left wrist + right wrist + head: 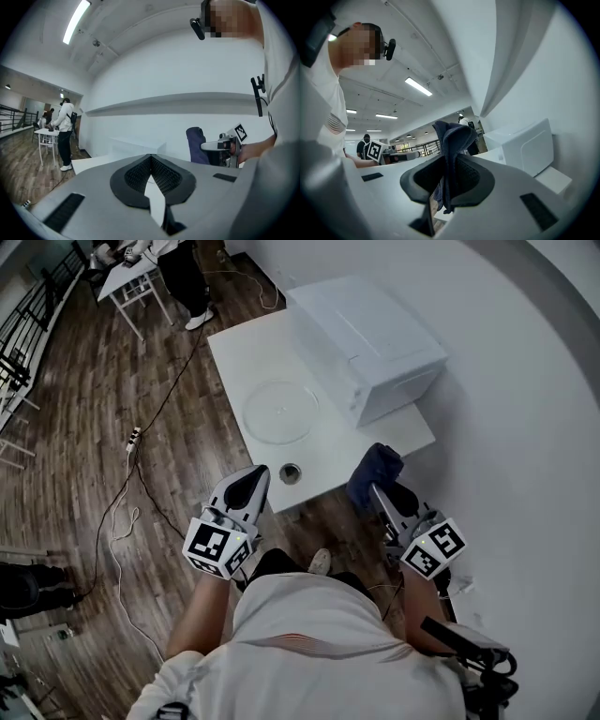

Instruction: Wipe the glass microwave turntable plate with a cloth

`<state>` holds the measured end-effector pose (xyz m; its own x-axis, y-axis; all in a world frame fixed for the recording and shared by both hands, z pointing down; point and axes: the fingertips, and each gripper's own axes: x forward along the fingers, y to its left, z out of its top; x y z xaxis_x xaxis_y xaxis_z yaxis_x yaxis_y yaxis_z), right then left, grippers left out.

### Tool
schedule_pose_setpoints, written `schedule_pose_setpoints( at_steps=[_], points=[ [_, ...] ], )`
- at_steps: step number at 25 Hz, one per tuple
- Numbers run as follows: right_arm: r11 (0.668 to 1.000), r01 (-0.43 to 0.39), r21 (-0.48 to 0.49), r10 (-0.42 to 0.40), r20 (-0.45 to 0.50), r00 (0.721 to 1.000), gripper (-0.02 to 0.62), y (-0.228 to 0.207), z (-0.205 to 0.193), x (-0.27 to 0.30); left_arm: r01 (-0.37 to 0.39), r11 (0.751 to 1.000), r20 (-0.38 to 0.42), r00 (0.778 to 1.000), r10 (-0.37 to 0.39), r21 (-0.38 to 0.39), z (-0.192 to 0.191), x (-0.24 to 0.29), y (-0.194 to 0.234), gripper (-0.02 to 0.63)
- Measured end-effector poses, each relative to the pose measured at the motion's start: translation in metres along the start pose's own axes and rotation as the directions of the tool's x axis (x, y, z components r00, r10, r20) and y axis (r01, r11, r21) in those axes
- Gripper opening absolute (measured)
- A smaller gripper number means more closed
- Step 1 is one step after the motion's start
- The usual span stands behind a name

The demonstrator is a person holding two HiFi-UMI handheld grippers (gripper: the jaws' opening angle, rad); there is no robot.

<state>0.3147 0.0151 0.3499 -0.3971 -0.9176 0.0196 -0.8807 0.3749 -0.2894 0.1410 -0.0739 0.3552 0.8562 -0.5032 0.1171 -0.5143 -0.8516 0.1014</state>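
Note:
The clear glass turntable plate (280,412) lies flat on the white table (234,352), left of the white microwave (367,345). My right gripper (380,488) is shut on a dark blue cloth (374,473), held off the table's near right corner. In the right gripper view the cloth (451,154) stands up pinched between the jaws of the right gripper (446,180). My left gripper (250,486) is shut and empty, just off the table's near edge. The left gripper view shows the left gripper (151,171) with its pads pressed together, and the cloth (197,146) at the right.
A small metal ring-shaped part (290,472) sits near the table's front edge. Cables and a power strip (133,437) lie on the wooden floor at left. A person (190,277) stands by a far table (127,277). A white curved wall (525,427) bounds the right.

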Motion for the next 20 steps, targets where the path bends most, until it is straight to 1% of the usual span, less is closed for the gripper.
schedule_pose_setpoints(
  at_steps=[4,10,12,16,20],
  points=[
    [0.998,-0.060,0.031,0.061,-0.024,0.998,0.061,-0.006,-0.012,0.031,-0.077,0.997,-0.011,0.997,0.077,-0.016,-0.005,-0.004,0.025,0.011],
    [0.989,-0.145,0.008,0.145,-0.093,0.985,0.061,-0.010,-0.025,0.080,-0.120,0.991,-0.018,0.993,0.119,-0.057,-0.027,0.010,0.059,0.011],
    [0.987,-0.159,-0.001,0.157,-0.117,0.981,0.061,-0.015,-0.024,0.098,-0.127,0.989,-0.016,0.992,0.127,-0.070,-0.029,0.020,0.074,0.011],
    [0.985,-0.170,-0.016,0.165,-0.164,0.973,0.061,-0.029,-0.014,0.143,-0.147,0.986,0.009,0.989,0.148,-0.073,-0.016,0.037,0.110,0.011],
    [0.986,-0.163,-0.032,0.152,-0.216,0.965,0.061,-0.039,-0.017,0.195,-0.175,0.982,-0.006,0.985,0.175,-0.077,-0.023,0.044,0.153,0.011]
  ],
)
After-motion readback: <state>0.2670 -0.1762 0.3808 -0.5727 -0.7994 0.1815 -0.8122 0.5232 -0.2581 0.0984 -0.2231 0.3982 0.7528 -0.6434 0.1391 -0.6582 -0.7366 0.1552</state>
